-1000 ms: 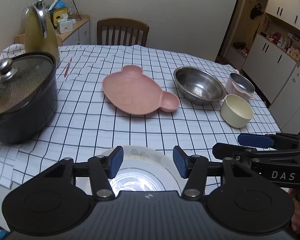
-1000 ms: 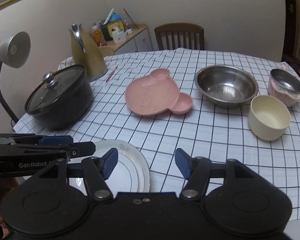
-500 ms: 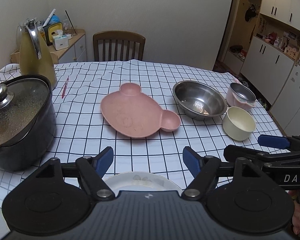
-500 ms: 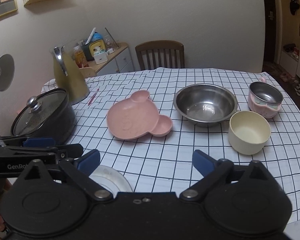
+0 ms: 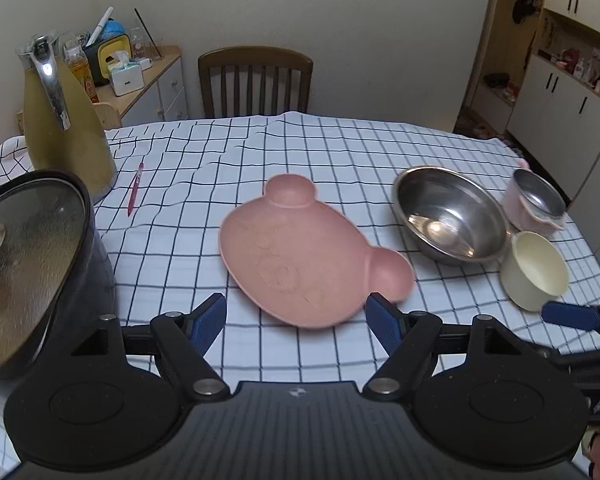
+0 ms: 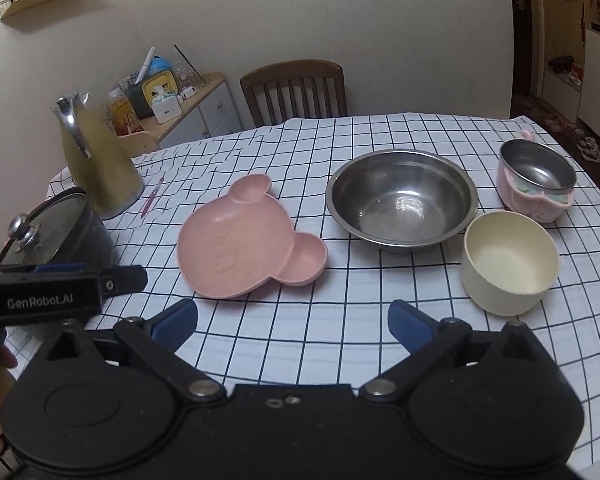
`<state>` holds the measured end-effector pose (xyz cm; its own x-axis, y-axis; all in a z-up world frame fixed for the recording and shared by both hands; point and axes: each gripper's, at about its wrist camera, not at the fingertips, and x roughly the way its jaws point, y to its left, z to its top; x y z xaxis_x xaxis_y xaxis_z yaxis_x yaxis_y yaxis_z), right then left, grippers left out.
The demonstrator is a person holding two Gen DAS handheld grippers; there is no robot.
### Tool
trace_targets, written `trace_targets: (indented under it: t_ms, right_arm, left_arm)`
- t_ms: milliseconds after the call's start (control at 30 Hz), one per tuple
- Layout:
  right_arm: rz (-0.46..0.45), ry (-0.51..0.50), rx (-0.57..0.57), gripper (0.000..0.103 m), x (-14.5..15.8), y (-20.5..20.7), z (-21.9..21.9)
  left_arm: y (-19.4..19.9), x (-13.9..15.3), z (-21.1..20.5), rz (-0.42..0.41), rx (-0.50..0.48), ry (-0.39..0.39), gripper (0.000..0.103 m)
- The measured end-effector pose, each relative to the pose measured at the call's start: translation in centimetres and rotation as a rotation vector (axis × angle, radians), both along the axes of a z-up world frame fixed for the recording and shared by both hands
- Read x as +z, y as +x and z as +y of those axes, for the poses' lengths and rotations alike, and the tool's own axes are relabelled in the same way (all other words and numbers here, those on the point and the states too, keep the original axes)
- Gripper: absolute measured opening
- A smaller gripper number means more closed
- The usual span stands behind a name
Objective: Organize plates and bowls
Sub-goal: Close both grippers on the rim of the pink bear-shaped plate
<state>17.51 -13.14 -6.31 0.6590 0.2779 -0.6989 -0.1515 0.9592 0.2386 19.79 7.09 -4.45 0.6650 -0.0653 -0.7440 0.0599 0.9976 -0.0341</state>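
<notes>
A pink bear-shaped plate (image 5: pixel 300 256) (image 6: pixel 244 240) lies mid-table on the checked cloth. Right of it stand a large steel bowl (image 5: pixel 450 214) (image 6: pixel 402 198), a cream bowl (image 5: pixel 534 270) (image 6: pixel 508 262) and a small pink bowl with a steel liner (image 5: pixel 536 200) (image 6: pixel 536 180). My left gripper (image 5: pixel 296 318) is open and empty, just short of the pink plate's near edge. My right gripper (image 6: pixel 294 322) is open and empty, above the cloth in front of the plate and the cream bowl. The white plate seen earlier is out of view.
A black pot with a glass lid (image 5: pixel 32 256) (image 6: pixel 48 232) stands at the left, with a tall yellow-green jug (image 5: pixel 66 120) (image 6: pixel 98 160) behind it. A pink pen (image 5: pixel 134 188) lies near the jug. A wooden chair (image 6: pixel 294 92) stands behind the table.
Both grippers have opened wider and moved forward over the table. The white plate under them has dropped out of view.
</notes>
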Motion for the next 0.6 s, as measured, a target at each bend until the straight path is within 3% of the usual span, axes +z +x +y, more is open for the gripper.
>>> trace_targets:
  t_ms: [333,600]
  right_arm:
    - [0.141,-0.014,-0.022,0.1,-3.2,5.6,1.6]
    - [0.265,0.007,-0.017,0.088,-6.1,9.0,3.1]
  left_arm:
    - [10.9,-3.0,2.0,0.116,0.047,0.041,0.076]
    - [16.7,-6.2,2.7,0.181,0.049,0.085,0.076]
